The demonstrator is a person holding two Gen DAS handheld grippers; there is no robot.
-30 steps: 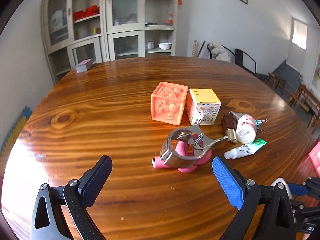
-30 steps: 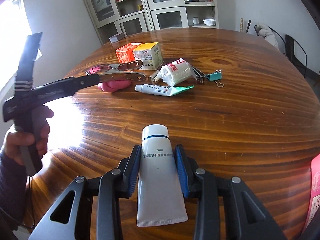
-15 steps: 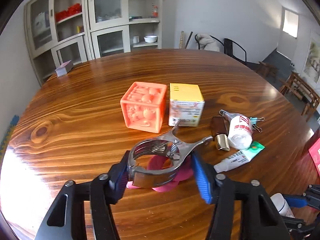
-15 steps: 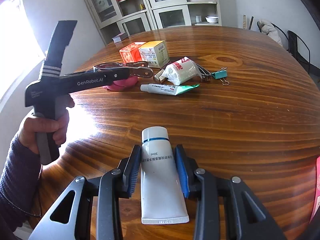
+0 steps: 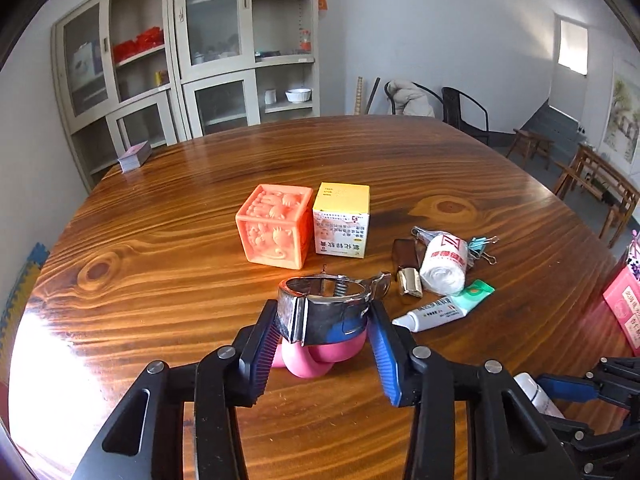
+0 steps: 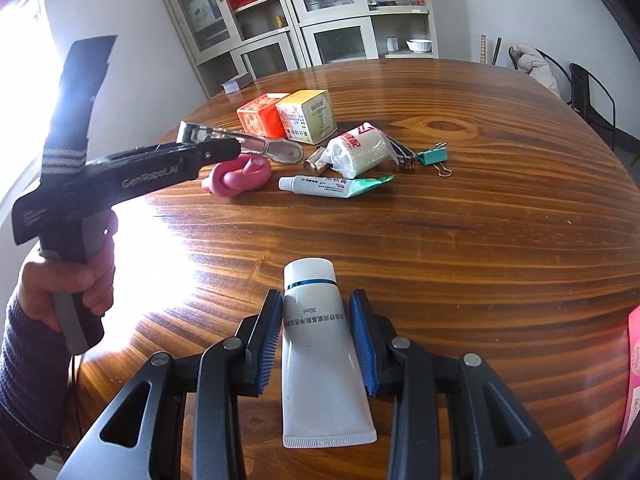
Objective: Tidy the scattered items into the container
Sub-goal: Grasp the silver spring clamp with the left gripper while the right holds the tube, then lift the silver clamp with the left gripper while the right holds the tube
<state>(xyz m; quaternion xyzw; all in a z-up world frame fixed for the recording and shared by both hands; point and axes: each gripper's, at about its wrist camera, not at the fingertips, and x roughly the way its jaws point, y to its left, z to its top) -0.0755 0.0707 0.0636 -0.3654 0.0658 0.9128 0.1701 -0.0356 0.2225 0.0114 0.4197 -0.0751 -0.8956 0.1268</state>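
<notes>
A steel spring clamp (image 5: 324, 312) sits between the blue pads of my left gripper (image 5: 323, 314), whose jaws are closing on it. In the right wrist view the clamp (image 6: 240, 142) hangs clear of the table in the left gripper (image 6: 224, 150), above a pink knotted toy (image 6: 238, 176). That toy (image 5: 312, 360) lies just under the clamp. My right gripper (image 6: 316, 308) is shut on a white cream tube (image 6: 316, 344), cap pointing forward, low over the wooden table (image 6: 460, 220). A pink box (image 5: 624, 308) shows at the right edge, mostly cut off.
Beyond the clamp stand an orange embossed cube (image 5: 276, 226) and a yellow carton (image 5: 342, 220). To the right lie a white roll (image 5: 444, 264), a green-ended small tube (image 5: 444, 310), a brown and gold stick (image 5: 406, 268) and binder clips (image 5: 480, 246). A card deck (image 5: 134, 156) sits far left.
The left gripper moved in over the clamp, closed its jaws around it and raised it off the pink toy. The right gripper and its tube stayed still.
</notes>
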